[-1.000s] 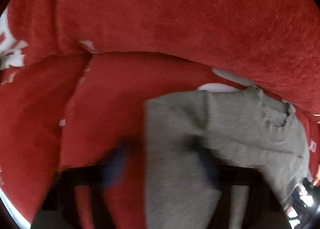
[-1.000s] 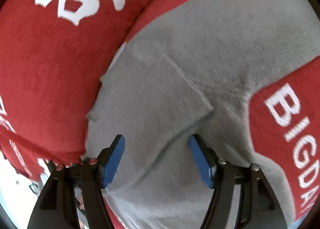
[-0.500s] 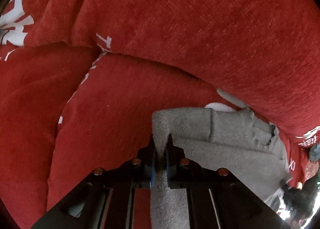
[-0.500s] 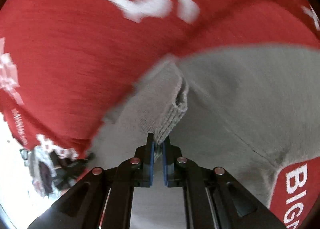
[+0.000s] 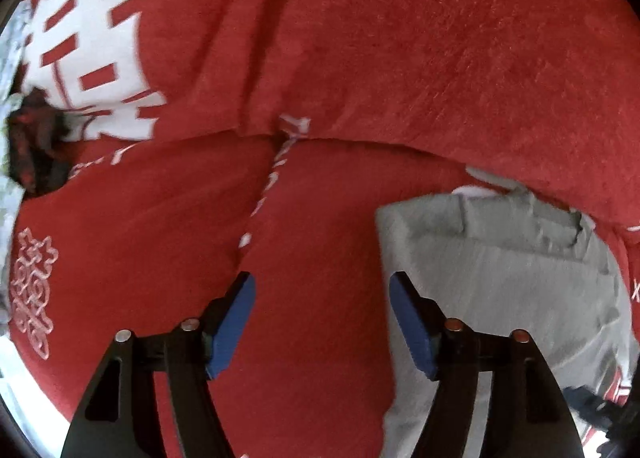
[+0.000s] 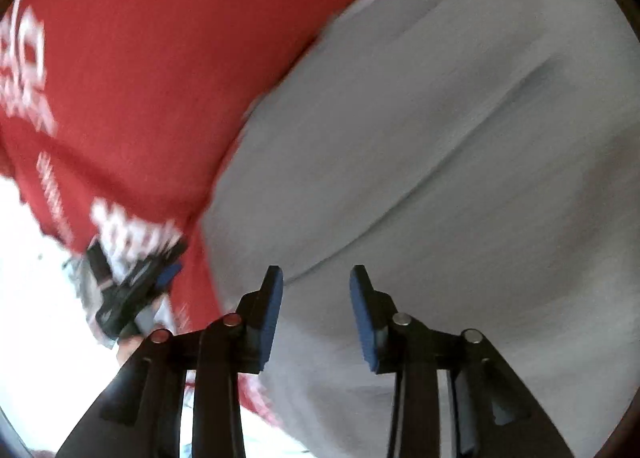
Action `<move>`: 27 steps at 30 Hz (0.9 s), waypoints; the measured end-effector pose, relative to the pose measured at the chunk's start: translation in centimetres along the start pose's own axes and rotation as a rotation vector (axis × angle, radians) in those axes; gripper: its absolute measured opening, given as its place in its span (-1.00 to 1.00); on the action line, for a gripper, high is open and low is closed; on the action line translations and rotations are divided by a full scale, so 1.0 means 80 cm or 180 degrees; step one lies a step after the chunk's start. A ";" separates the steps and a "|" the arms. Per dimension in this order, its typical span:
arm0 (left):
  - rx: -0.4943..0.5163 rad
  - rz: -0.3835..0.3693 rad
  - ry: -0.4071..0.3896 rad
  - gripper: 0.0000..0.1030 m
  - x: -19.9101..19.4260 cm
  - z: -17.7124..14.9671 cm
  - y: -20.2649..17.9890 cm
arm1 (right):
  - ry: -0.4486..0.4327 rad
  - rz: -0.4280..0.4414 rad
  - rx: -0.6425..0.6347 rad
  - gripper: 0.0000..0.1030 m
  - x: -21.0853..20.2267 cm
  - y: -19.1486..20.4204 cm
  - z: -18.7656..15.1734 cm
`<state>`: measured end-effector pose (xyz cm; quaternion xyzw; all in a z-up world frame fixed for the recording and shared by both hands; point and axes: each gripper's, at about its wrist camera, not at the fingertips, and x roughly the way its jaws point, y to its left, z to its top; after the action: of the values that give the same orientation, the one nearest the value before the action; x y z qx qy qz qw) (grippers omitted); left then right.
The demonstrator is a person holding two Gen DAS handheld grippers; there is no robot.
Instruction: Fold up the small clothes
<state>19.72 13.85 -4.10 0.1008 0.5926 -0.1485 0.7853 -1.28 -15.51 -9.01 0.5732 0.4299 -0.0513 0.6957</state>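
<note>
My left gripper (image 5: 322, 322) is released, jaws opening over bare red cushion (image 5: 320, 258); the grey garment (image 5: 500, 278) edge lies just right. My right gripper (image 6: 316, 310), jaws opening, grips nothing above grey cloth.

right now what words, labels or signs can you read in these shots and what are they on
Large white Chinese-style character on the red cushion: cut off, not readable.
Small white outlined ornament, a sign rather than words, on the red seat cover.
White lettering on the red cover in the right wrist view: too blurred to read.
Grey garment: no text visible.
</note>
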 end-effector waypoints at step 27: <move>0.0109 -0.0168 0.0167 0.91 -0.009 -0.074 0.006 | 0.0033 -0.0395 -0.0462 -0.37 0.081 0.074 -0.058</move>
<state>14.35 16.36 -5.06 0.1024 0.6128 -0.1766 0.7634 3.59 -6.89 -8.66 0.4939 0.4708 -0.0601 0.7286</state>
